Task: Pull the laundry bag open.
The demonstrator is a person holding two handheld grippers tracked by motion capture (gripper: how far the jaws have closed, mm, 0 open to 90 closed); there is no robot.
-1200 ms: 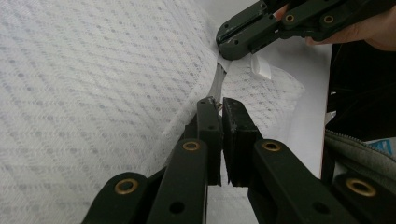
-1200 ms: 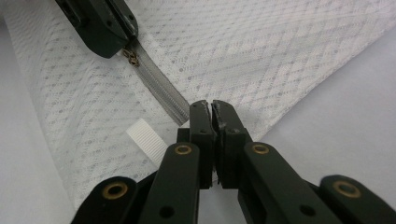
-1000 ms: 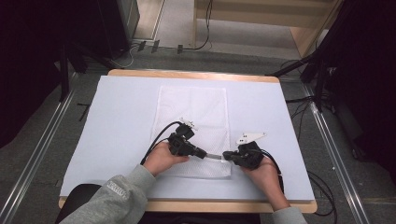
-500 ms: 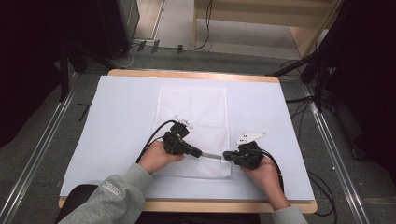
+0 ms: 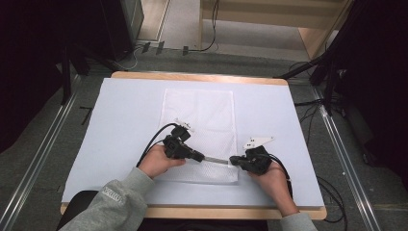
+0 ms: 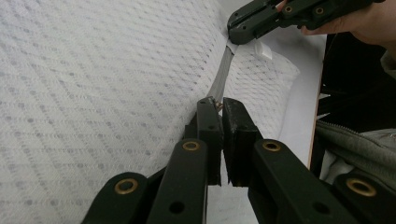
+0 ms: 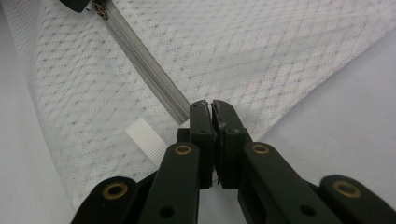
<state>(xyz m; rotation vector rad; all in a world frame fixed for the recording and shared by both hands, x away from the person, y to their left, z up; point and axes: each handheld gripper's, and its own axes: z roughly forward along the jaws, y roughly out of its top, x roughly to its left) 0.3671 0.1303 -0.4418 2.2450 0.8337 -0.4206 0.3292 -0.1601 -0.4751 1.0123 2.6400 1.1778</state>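
Note:
A white mesh bag (image 5: 199, 115) lies flat on the pale mat, with a grey zipper (image 5: 217, 160) running across its near end. My left gripper (image 5: 201, 156) is shut on the brass zipper pull (image 7: 100, 10), its jaw tips (image 6: 218, 105) pinched at the zipper's (image 6: 222, 77) left end. The right gripper (image 5: 235, 160) is shut on the bag's fabric at the other end of the zipper (image 7: 144, 60), and its tips (image 7: 208, 107) meet there. In the left gripper view the right gripper (image 6: 243, 30) shows at the top. Both hands rest on the mat.
A white ribbed tab (image 7: 148, 135) sticks out of the bag beside the right jaws. The mat (image 5: 120, 110) covers a wooden table (image 5: 197, 76). Cables trail from both grippers, and dark equipment and metal rails flank the table.
My left gripper has slid slightly to the left along the zipper, so the grey stretch between the two grippers is a little longer. The right gripper has stayed put.

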